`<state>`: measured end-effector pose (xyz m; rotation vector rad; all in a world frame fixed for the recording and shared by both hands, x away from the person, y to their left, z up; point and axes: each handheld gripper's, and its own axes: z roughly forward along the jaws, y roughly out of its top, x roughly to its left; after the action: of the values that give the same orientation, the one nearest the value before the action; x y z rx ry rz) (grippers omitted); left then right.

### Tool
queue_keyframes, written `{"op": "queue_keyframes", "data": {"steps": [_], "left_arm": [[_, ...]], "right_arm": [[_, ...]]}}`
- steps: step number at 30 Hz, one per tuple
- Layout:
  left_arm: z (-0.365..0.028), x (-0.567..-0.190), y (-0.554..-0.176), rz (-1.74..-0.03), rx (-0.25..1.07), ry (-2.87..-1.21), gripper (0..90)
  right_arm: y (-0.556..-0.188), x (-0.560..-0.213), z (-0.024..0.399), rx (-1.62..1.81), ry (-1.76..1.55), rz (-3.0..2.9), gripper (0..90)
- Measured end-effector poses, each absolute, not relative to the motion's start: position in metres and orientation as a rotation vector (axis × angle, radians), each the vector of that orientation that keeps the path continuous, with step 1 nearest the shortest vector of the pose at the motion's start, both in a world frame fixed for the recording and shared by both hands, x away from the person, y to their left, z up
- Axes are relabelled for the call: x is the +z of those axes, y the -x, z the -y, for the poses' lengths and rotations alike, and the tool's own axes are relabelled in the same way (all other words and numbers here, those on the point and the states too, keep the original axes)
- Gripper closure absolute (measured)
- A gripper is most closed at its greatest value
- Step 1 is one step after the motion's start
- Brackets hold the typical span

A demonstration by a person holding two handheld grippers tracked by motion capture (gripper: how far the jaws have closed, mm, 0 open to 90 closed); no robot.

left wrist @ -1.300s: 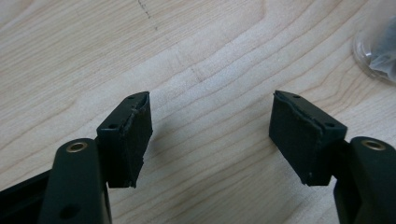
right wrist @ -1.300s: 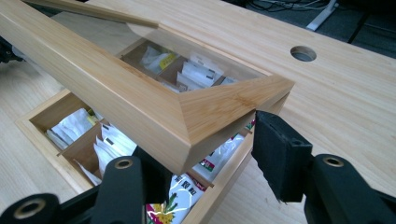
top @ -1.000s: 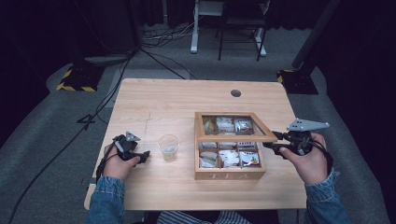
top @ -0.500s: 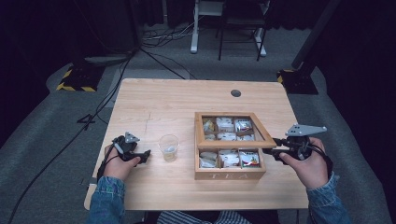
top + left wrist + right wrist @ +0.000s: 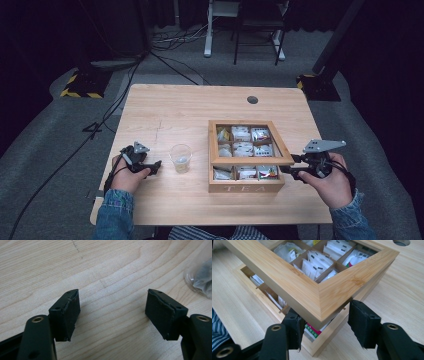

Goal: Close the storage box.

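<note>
A wooden tea box (image 5: pixel 245 188) stands right of the table's middle, its compartments full of tea bags (image 5: pixel 312 265). Its framed lid (image 5: pixel 250 161) is tilted up a little at the front. My right gripper (image 5: pixel 288 169) is at the lid's front right corner. In the right gripper view the lid (image 5: pixel 317 295) has its corner between the spread jaws of that gripper (image 5: pixel 324 322), with the left pad tucked under the lid's edge. My left gripper (image 5: pixel 156 165) rests open on the table beside a clear plastic cup (image 5: pixel 180 157). Nothing lies between its jaws (image 5: pixel 112 312).
The cup (image 5: pixel 200 277) holds something crumpled and grey. A round cable hole (image 5: pixel 252 99) sits near the table's (image 5: pixel 165 110) far edge. Cables and stands cover the floor beyond.
The lid has come down from a steeper tilt to nearly level over the box, and the right gripper has dropped with it. The left gripper has not moved.
</note>
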<state>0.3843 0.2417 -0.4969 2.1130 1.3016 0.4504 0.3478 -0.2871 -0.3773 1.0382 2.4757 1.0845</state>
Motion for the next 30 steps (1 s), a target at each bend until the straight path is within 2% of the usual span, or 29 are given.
{"op": "queue_keyframes", "data": {"steps": [30], "left_arm": [[-0.241,-0.497,-0.385,-1.292,0.457,-2.116,28.2]], "right_arm": [[-0.35,-0.391,0.278,0.917,-0.999,-2.628,45.8]]}}
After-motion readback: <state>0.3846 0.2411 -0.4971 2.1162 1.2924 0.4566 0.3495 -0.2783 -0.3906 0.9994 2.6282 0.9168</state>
